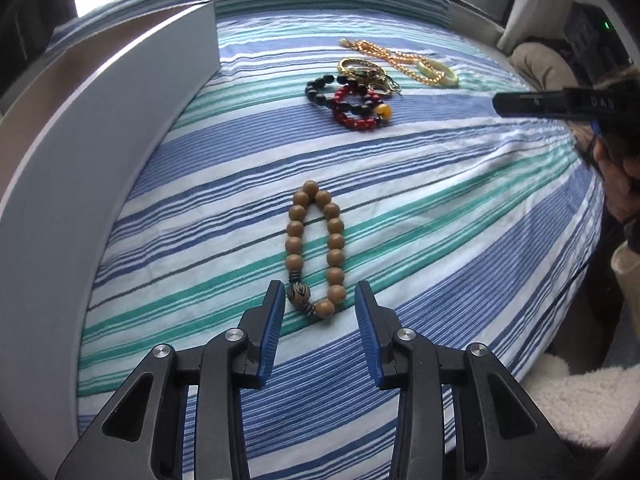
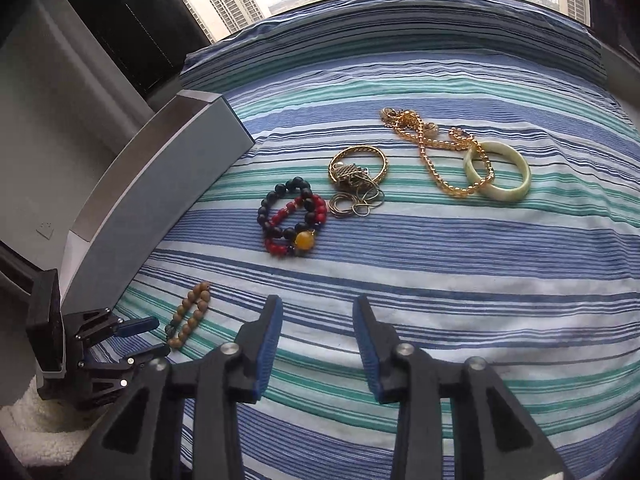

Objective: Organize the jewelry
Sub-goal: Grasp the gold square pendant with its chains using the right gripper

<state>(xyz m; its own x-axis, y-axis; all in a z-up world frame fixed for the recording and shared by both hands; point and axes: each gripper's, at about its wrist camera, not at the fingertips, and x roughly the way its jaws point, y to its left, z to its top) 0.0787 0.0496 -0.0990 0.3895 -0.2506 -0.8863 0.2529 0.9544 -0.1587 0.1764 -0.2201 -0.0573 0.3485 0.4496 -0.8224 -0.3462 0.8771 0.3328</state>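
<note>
A brown wooden bead bracelet [image 1: 315, 252] lies on the striped cloth; its near end sits between the tips of my open left gripper [image 1: 318, 294], jaws apart and empty. It also shows in the right wrist view [image 2: 190, 315], with the left gripper [image 2: 154, 336] beside it. Farther off lie a black and red bead bracelet [image 2: 292, 217], a gold bangle with thin chains [image 2: 358, 176], a gold bead necklace [image 2: 440, 152] and a pale green jade bangle [image 2: 498, 175]. My right gripper [image 2: 318, 304] is open and empty above bare cloth.
A grey box [image 1: 100, 128] stands along the left of the cloth; it also shows in the right wrist view [image 2: 160, 200]. The striped cloth [image 2: 440, 272] covers the whole surface. A fluffy white fabric [image 1: 580, 404] lies beyond the right edge.
</note>
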